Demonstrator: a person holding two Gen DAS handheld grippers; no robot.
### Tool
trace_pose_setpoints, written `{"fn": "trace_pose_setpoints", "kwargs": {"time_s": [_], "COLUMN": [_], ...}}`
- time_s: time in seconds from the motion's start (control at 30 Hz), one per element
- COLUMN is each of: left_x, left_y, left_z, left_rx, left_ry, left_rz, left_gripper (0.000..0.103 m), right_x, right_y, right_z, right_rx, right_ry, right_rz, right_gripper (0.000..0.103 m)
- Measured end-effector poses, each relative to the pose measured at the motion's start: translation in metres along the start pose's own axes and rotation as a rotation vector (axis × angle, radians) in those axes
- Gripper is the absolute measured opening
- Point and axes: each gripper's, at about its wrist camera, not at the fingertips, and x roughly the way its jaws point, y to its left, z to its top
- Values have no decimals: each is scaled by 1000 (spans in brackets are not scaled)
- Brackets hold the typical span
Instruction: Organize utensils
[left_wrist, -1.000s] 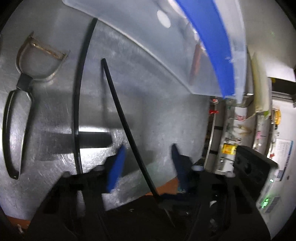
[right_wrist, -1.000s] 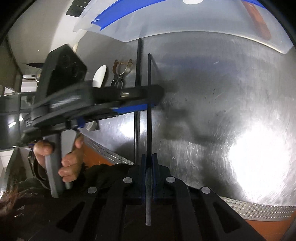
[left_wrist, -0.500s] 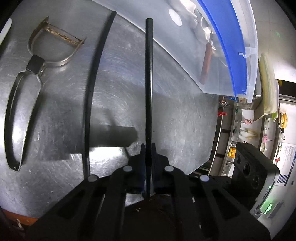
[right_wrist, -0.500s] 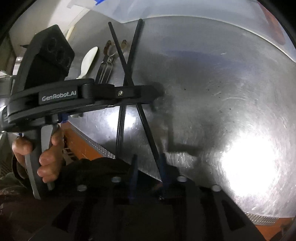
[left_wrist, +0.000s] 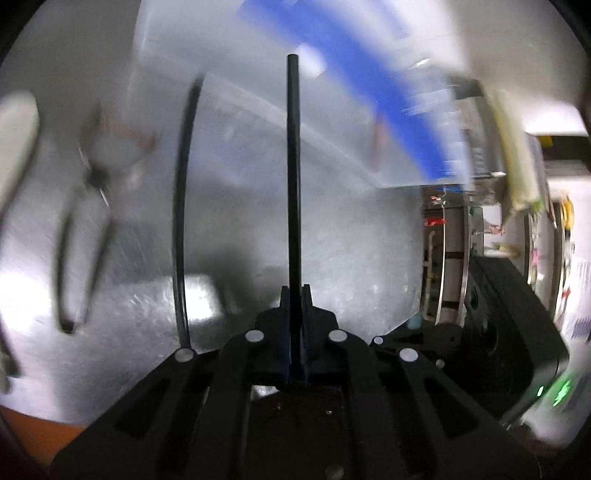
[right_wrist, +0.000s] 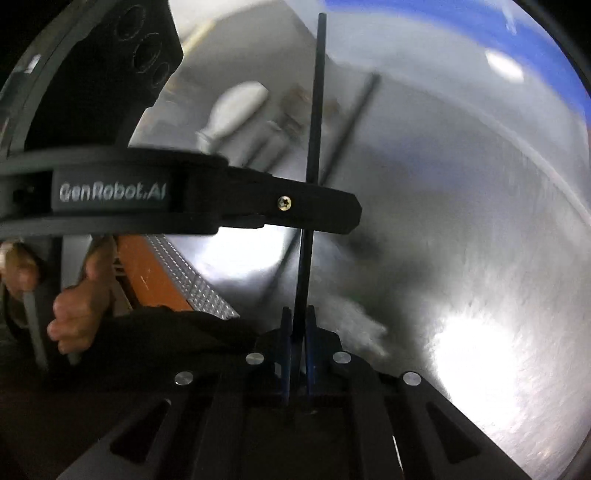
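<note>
- The left gripper is clamping its fingers tight on the black chopstick, with no gap showing on either side of the stick.
- That chopstick is looking thin, straight, round and plain matte black, with a blunt, flat-cut far tip.
- It is running straight up the middle of the left wrist view, up off the steel table, with its tip showing against the clear bin.
- The right gripper is closing in on the same stick lower down; its blue pads are sitting hard against both sides and look to be gripping it.
- From the right wrist view, the left gripper is reaching in sideways from the left, and the chopstick is crossing its fingertips at a right angle.
- The left hand is squeezing that gripper's handle at the table's edge.
- A second chopstick, just as black and slim, is lying flat on the table to the left of the held one, apart from it.
- Farther left a metal peeler is showing only as a blur.
- A white spoon is lying beyond the left gripper's arm.
- The bin, translucent with a blue rim, is sitting at the far side of the table, and both views are smearing with motion.
</note>
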Motion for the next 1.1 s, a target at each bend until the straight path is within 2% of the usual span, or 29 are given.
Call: {"fn": "trace_pose_setpoints", "kwargs": {"time_s": [0.13,0.2,0.27,0.33,0.43,0.57,0.7,0.77,0.9,1.1], "left_x": [-60,-87,-105,-117,-115,-77,1,39,86,116], "left_y": [-44,-72,-99,-129,-169,-195,-172,-145,-99,-54], "left_z": [8,23,45,74,126,199,261,278,290,302], "left_rx": [166,263,345,421,497,495,369,277,153,44], "left_ry": [-167,-250,-312,-377,-389,-297,-123,-40,55,121], "left_rz": [8,4,13,22,6,-14,4,19,79,202], "left_gripper": [4,4,4,4,4,4,4,4,5,6], "right_x": [-56,-86,-115,-152,-195,-218,-195,-169,-114,-79], "right_y": [21,29,31,23,-4,-51,-121,-156,-173,-185], "right_z": [13,22,33,51,80,111,134,143,163,187], "right_rx": [-78,-118,-154,-164,-121,-12,158,238,296,351], "right_ry": [-138,-212,-282,-357,-422,-418,-324,-251,-134,-21], "right_rz": [22,-3,-53,-161,-281,-329,-250,-177,-142,-107], "right_gripper": [7,7,7,7,7,7,7,7,8,9]}}
